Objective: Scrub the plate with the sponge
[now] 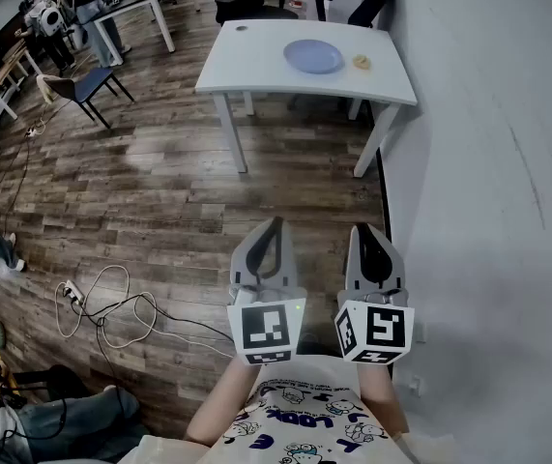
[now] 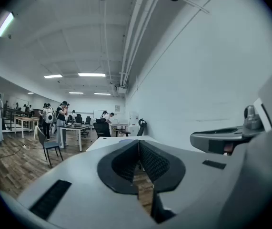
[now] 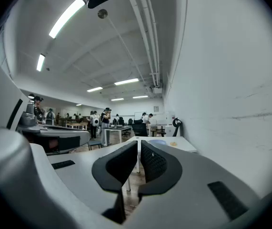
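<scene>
Floor (image 1: 159, 191): dark wood planks, filling most of the head view.
Wall (image 1: 488, 182): plain white, running down the right side.
Desk (image 1: 256, 61): white with white legs, standing against the wall, well ahead of the person and both grippers.
Chair (image 1: 87, 83): dark seat, off to the left of the desk and apart from it.
Cables (image 1: 111, 312): pale loops on the floor to the left of the person, with a power strip at their end.
Left gripper (image 1: 276, 225): held level in front of the body, pointing toward the desk. Its fingers (image 2: 155, 163) are pressed together at the tips with nothing in them.
Right gripper (image 1: 364, 230): just beside the left one, near the wall and also level. Its fingers (image 3: 154, 163) are drawn together to a thin slit and are empty.
Plate (image 1: 313, 56): pale blue and round, lying flat on the desk right of its middle, far from both grippers.
Sponge (image 1: 361, 62): small and yellowish, on the desk just right of the plate, not touching it.
</scene>
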